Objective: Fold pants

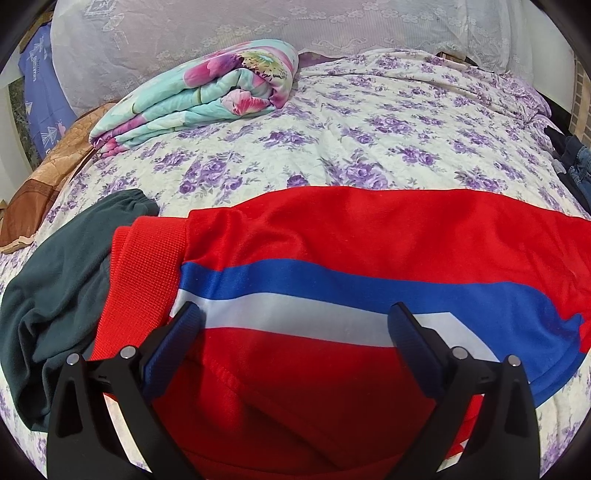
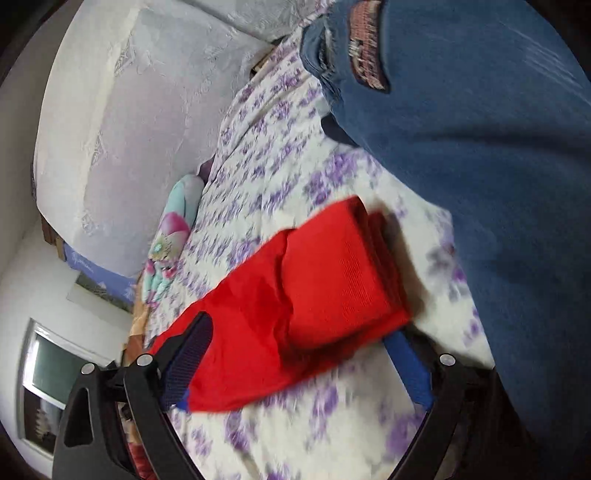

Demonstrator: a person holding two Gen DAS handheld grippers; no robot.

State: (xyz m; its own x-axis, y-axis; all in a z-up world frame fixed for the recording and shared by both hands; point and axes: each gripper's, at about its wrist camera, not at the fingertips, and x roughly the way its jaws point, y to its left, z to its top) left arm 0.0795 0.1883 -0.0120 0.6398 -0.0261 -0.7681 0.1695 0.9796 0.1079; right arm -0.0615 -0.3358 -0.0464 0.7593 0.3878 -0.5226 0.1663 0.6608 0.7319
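Note:
Red pants (image 1: 332, 229) with a blue and a white stripe lie flat across the flowered bed sheet (image 1: 332, 129), waistband at the left. My left gripper (image 1: 295, 317) is open just above them, its fingers spread over the white stripe, holding nothing. In the blurred right wrist view the red pants (image 2: 314, 288) lie folded over with the ribbed waistband on top. My right gripper (image 2: 303, 332) is open around them, its fingers on either side of the cloth.
A dark green garment (image 1: 62, 280) lies left of the pants. A folded flowered quilt (image 1: 199, 96) sits at the back by a white pillow (image 1: 221, 29). Blue jeans (image 2: 480, 147) lie at the right, also in the left wrist view (image 1: 578, 166).

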